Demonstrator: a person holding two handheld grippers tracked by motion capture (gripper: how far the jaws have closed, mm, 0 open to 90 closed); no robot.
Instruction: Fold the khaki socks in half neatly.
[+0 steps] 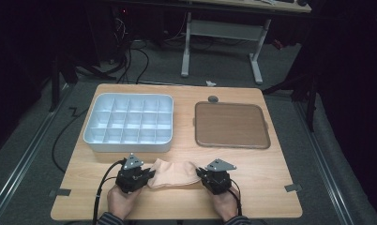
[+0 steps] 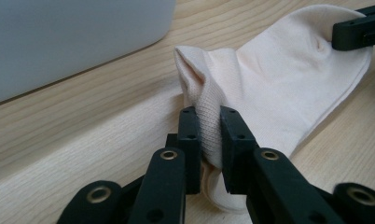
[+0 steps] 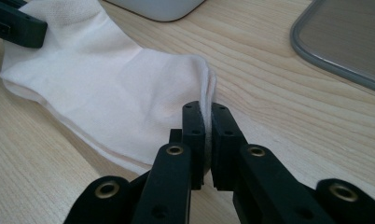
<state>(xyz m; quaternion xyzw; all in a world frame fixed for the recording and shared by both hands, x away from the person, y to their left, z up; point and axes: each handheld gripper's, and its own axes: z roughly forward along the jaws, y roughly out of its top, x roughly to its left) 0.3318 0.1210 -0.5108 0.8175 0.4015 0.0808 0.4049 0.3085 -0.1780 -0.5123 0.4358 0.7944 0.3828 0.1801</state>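
a pale peach knitted cotton sock (image 1: 173,173) is stretched between two hand-held claws near the front edge of the light wooden worktop (image 1: 266,173). in the high view the left claw (image 1: 149,175) grips the sock's left end and the right claw (image 1: 199,176) its right end, each carried by a hand, left hand (image 1: 122,199) and right hand (image 1: 225,203), entering from the bottom. in the left gripper view the left claw (image 2: 209,122) has its two black jaws pressed together on a bunched, ribbed fold of the sock (image 2: 279,84), nearly closed with only fabric between them; the right claw's jaw tips (image 2: 358,30) pinch the far end at upper right. in the right gripper view the right claw (image 3: 207,119) is likewise clamped on a thin doubled edge of the sock (image 3: 106,88), the cloth spreading flat away toward the left claw's jaw (image 3: 17,25) at upper left. behind the sock, on the left of the worktop, stands a white rectangular plastic organiser box with many small compartments (image 1: 129,123); to its right lies a brown rectangular tray with a grey rim (image 1: 231,124), well apart from the sock. a small dark round disc (image 1: 213,99) sits just beyond the tray's far edge.
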